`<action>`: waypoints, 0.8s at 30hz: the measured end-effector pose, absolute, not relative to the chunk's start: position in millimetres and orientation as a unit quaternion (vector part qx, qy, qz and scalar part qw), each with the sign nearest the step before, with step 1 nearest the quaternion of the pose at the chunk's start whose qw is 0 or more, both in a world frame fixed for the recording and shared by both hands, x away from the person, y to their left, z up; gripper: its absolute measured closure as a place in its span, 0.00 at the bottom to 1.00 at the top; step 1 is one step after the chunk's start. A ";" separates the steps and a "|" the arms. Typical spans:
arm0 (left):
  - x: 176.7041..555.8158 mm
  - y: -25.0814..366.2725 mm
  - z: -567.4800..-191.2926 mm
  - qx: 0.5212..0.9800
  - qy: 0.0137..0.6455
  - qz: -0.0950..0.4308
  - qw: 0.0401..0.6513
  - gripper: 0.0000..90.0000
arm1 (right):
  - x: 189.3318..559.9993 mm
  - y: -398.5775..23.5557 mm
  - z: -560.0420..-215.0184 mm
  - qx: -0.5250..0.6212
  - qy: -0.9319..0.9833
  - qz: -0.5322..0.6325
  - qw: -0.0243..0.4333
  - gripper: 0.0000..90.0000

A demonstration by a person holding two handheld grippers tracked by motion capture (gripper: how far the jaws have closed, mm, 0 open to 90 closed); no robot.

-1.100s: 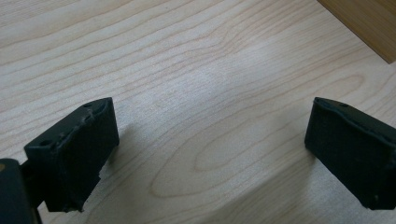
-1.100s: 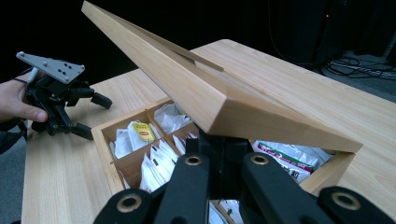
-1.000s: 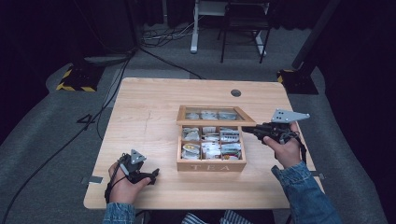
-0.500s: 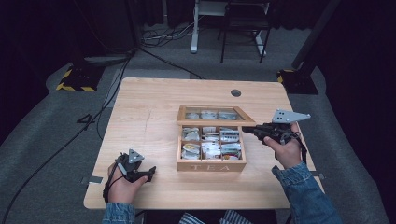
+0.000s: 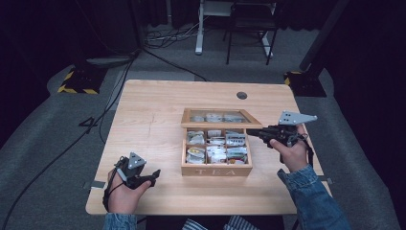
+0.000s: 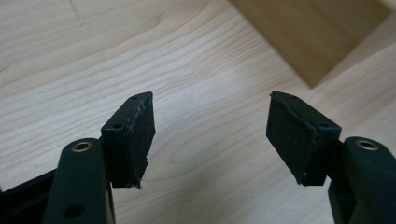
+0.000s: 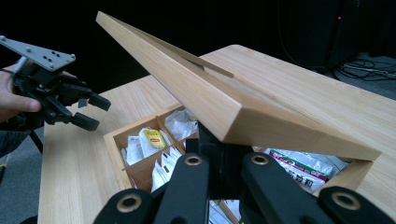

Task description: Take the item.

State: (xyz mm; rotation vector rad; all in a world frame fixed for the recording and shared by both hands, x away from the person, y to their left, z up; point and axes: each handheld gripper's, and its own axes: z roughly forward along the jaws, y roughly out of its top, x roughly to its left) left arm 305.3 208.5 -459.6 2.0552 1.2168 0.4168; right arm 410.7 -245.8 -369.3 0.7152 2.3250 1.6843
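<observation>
A wooden tea box marked TEA stands on the table right of the middle, its compartments full of tea bags. Its glass-paned lid is raised. My right gripper is shut on the lid's right front corner, and in the right gripper view the lid slopes up from my jaws over the tea bags. My left gripper hovers near the front left of the table. Its jaws have just been closing, still stand apart and hold nothing. A box corner lies ahead of them.
The light wooden table has a cable hole at the back. Beyond it stand a chair and a white desk leg, with cables on the grey floor. Yellow-black floor bases flank the table.
My left gripper has risen slightly and its jaws have narrowed. The right gripper and the raised lid have stayed put.
</observation>
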 end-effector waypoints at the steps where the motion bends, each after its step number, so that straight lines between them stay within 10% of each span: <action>1: 303.8 206.3 -454.2 0.796 0.465 0.156 0.355 0.37 | 411.1 -246.0 -369.1 0.241 0.782 0.567 0.090 1.00; 24: 305.6 184.6 -415.0 0.812 0.397 0.140 0.403 0.42 | 412.4 -246.2 -369.3 0.243 0.779 0.572 0.084 1.00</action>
